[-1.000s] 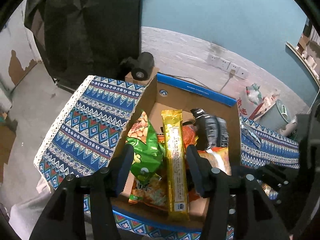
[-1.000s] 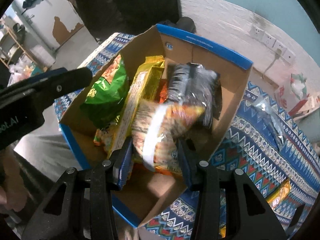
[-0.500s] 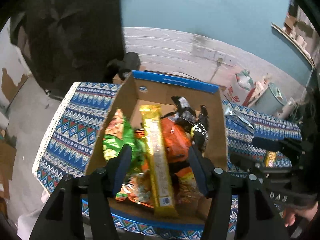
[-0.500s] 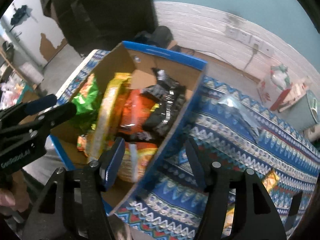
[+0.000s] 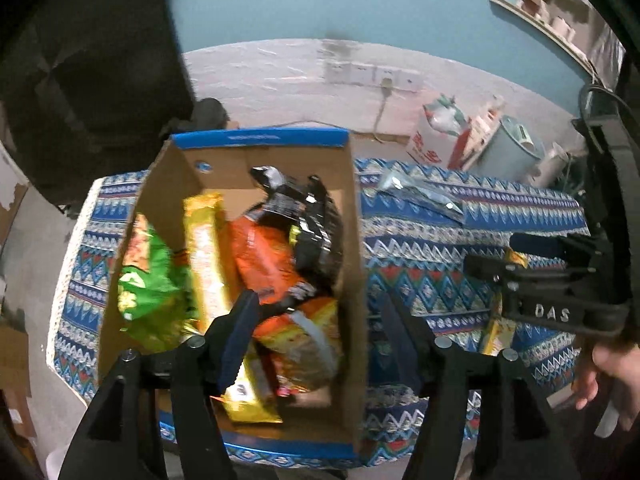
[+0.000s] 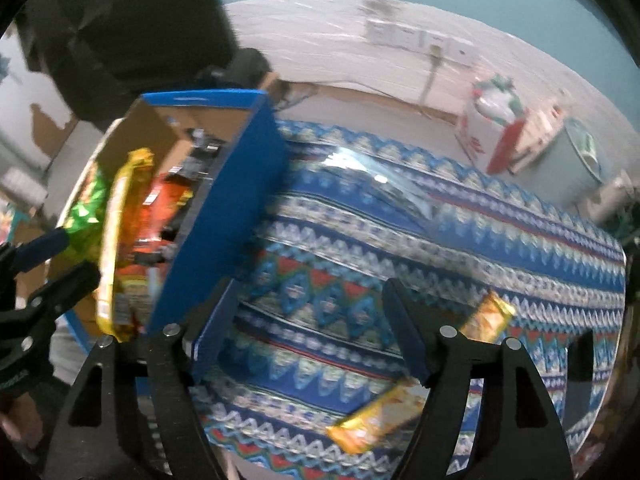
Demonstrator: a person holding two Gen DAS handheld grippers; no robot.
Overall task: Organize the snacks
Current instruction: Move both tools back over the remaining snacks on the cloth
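Note:
A blue-rimmed cardboard box [image 5: 264,138] stands on the patterned tablecloth [image 5: 420,248], holding a green bag [image 5: 148,284], a long yellow pack [image 5: 208,248], an orange bag [image 5: 264,256] and a black pack [image 5: 316,220]. My left gripper [image 5: 320,316] is open and empty above the box's near right part. My right gripper [image 6: 308,320] is open and empty over the cloth, right of the box [image 6: 224,208]. Two golden snack bars [image 6: 486,316] [image 6: 376,420] lie on the cloth near its right finger. A clear silvery packet [image 6: 380,184] lies farther back.
The other gripper [image 5: 560,292] and a hand show at the right of the left wrist view. Behind the table are a white brick wall with sockets [image 5: 372,74], a red-and-white box [image 5: 440,136] and a pale bin [image 5: 508,152]. A dark curtain [image 5: 88,72] hangs at left.
My right gripper let go of the orange noodle pack into the box and swung right over the cloth. The left gripper drifted right; both views are blurred by motion.

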